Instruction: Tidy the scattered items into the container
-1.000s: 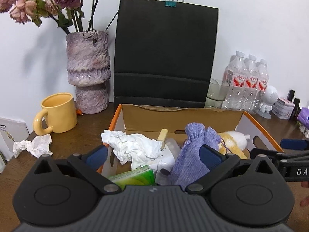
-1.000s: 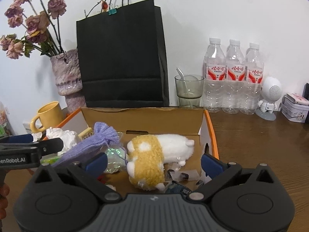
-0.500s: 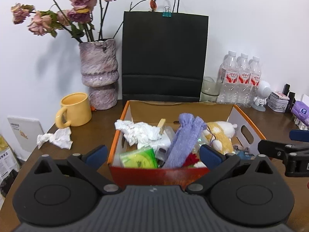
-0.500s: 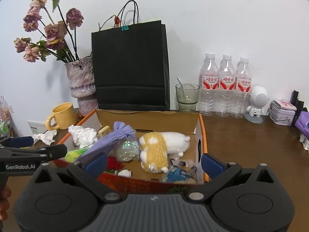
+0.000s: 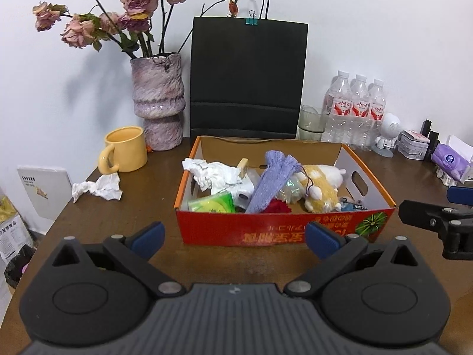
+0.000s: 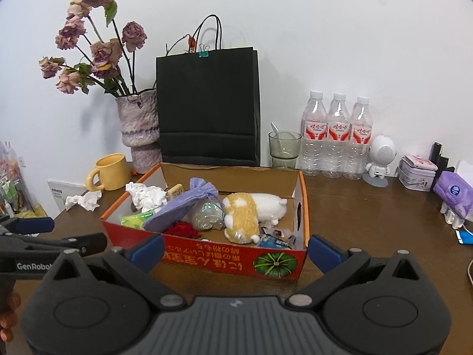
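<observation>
Both grippers hang just short of the orange cardboard box (image 5: 283, 232), the left gripper (image 5: 235, 235) and right gripper (image 6: 235, 248) each with fingers spread wide and empty. Inside the box lie crumpled tissue (image 5: 212, 174), a purple knit pouch (image 5: 270, 182), a green packet (image 5: 212, 205) and a plush toy (image 5: 320, 186). One crumpled paper (image 5: 99, 188) sits on the desk (image 5: 133, 216) near the yellow mug (image 5: 124, 149).

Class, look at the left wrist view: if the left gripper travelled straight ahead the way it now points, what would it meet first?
Most likely the near red wall of the cardboard box, which stands directly ahead of the open, empty left gripper. If it travelled slightly higher, it might clear the rim and meet the purple knitted pouch; depth is unclear.
</observation>
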